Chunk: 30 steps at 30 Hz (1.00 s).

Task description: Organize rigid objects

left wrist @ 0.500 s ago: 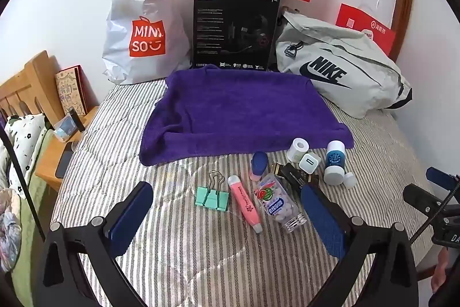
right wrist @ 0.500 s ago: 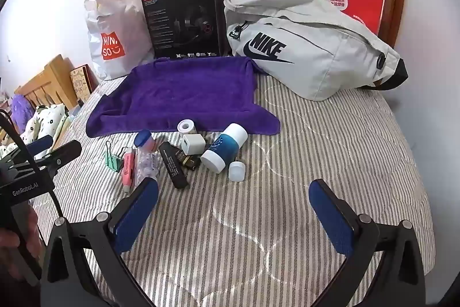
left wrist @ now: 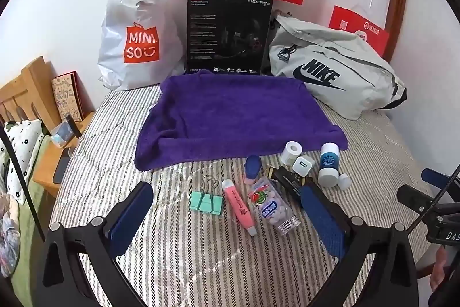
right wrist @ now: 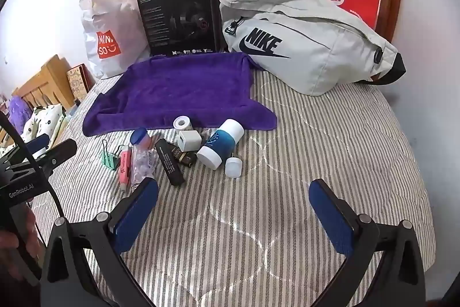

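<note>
From the left wrist, the left gripper (left wrist: 227, 216) hung wide open and empty over the striped bed (left wrist: 178, 255). Just in front of the purple towel (left wrist: 235, 117) lay a mint-green binder clip (left wrist: 207, 199), a pink tube (left wrist: 239, 206) and a clear candy box (left wrist: 271, 205).

From the right wrist, the right gripper (right wrist: 233, 207) was wide open, holding nothing. Near the towel's (right wrist: 178, 88) front edge lay a blue-and-white cylindrical bottle (right wrist: 220, 143) beside a white charger cube (right wrist: 189, 140).
</note>
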Each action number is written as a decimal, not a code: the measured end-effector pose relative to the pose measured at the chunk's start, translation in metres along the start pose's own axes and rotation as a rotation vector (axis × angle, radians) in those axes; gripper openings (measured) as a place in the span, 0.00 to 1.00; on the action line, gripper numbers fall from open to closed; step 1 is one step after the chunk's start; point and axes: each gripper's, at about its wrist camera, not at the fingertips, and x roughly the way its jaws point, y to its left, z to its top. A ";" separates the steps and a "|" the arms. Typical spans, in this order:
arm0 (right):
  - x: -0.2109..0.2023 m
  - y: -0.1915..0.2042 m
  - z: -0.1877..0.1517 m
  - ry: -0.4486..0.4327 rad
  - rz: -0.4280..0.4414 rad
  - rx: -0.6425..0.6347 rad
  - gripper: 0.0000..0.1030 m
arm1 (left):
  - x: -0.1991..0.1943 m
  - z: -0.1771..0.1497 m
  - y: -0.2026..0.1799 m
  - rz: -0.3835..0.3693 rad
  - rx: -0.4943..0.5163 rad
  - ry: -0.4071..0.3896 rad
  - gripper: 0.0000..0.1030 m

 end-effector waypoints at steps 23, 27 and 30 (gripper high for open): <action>-0.004 -0.002 0.002 0.003 -0.003 -0.003 1.00 | -0.001 -0.004 0.002 0.011 -0.008 0.005 1.00; -0.004 -0.002 0.002 0.003 0.000 -0.001 1.00 | -0.003 -0.003 0.005 0.028 -0.006 0.000 1.00; -0.002 -0.002 0.002 0.007 0.002 0.001 1.00 | -0.004 -0.002 0.006 0.032 -0.009 -0.003 1.00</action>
